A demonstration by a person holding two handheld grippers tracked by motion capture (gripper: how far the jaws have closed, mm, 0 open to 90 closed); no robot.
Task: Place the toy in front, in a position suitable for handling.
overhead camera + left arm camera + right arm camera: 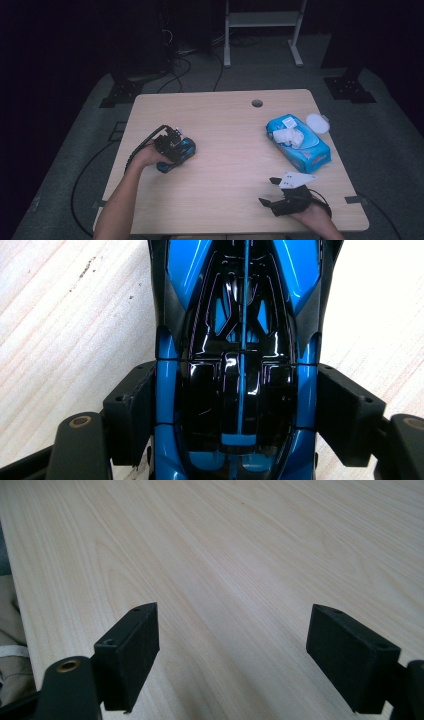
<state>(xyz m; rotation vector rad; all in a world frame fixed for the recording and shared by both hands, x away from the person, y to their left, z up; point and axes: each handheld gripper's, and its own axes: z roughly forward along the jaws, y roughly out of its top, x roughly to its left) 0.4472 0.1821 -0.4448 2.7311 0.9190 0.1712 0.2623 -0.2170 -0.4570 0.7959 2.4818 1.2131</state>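
Gripping a blue toy car (240, 365) between its pads, left gripper (172, 145); right gripper (272, 192) released, over bare table (225, 555)

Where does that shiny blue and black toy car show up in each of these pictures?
High view: the shiny blue and black toy car lies left of the middle of the pale wooden table, under the left gripper.
Left gripper view: the car runs up the middle, pads against both its sides.
Right gripper view: no car here, only the right gripper over bare wood.
Shared landmark: the table's pale wood grain.
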